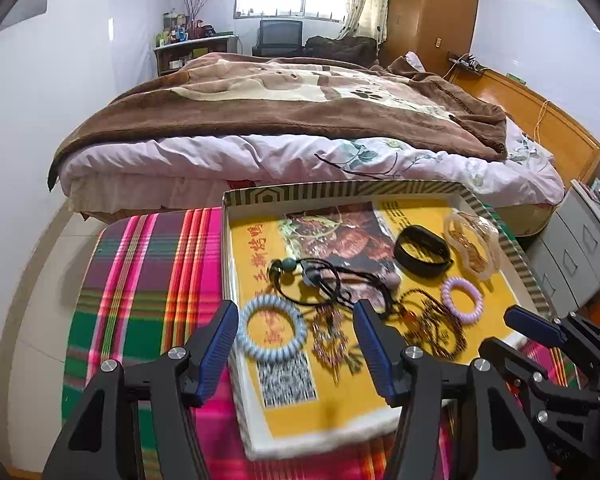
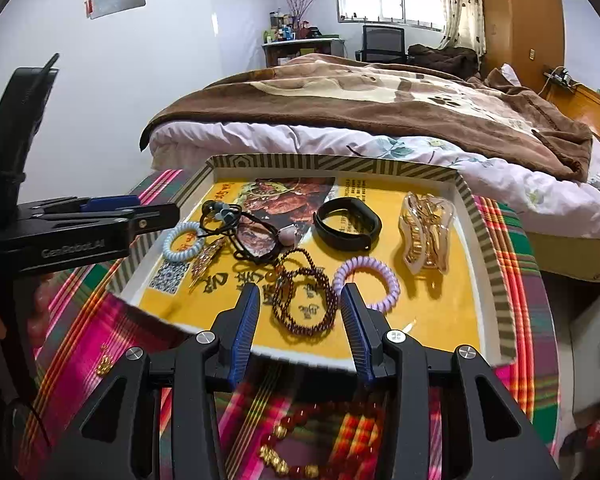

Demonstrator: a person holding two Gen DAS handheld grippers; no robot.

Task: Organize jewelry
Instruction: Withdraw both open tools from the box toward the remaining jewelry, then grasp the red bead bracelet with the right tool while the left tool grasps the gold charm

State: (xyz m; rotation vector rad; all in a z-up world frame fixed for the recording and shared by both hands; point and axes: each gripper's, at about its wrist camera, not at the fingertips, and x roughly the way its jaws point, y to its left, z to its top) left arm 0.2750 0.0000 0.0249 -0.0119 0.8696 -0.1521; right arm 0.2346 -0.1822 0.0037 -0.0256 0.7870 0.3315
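We are holding right gripper low over near edge of tray, jaws standing apart, gripping nothing. Dark bead strand is lying coiled on tray floor dead ahead, sitting between fingertips, purple coil band just beside it to right. Left gripper is hovering over tray's left side, also spread wide and gripping nothing, blue coil band lying between its fingers. We are judging right hand nearer to strand. Red bead bracelet is lying outside tray on plaid cloth, under right gripper.
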